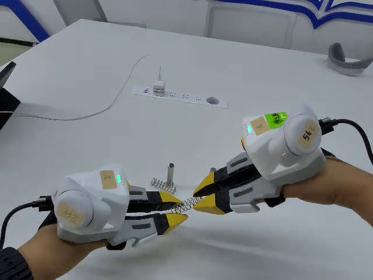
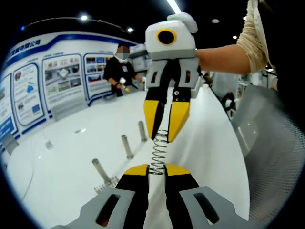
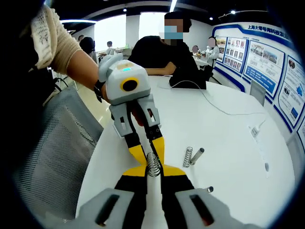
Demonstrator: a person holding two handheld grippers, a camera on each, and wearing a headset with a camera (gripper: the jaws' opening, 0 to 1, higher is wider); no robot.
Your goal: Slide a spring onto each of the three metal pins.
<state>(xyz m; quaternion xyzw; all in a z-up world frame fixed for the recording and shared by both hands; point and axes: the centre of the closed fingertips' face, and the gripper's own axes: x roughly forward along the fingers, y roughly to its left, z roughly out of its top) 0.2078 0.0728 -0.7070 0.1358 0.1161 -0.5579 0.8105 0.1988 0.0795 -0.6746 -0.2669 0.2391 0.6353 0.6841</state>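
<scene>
A thin metal spring [image 1: 187,204] hangs in the air between my two grippers, above the white table [image 1: 87,76]. My left gripper [image 1: 182,210] is shut on one end of it and my right gripper [image 1: 197,198] on the other. In the left gripper view the spring [image 2: 158,152] runs from my own jaws up to the right gripper [image 2: 166,132]. Three upright metal pins [image 2: 142,130] [image 2: 127,146] [image 2: 101,170] stand in a row, all bare. A second spring [image 1: 163,185] lies on the table beside one pin [image 1: 171,173]. Another pin [image 1: 213,170] peeks out behind the right gripper.
A white power strip [image 1: 178,96] with a plugged-in cable lies further back on the table. A grey curved object [image 1: 349,61] rests at the far right. People sit at the table's far end [image 3: 176,57]. A mesh chair [image 3: 62,152] stands by the table edge.
</scene>
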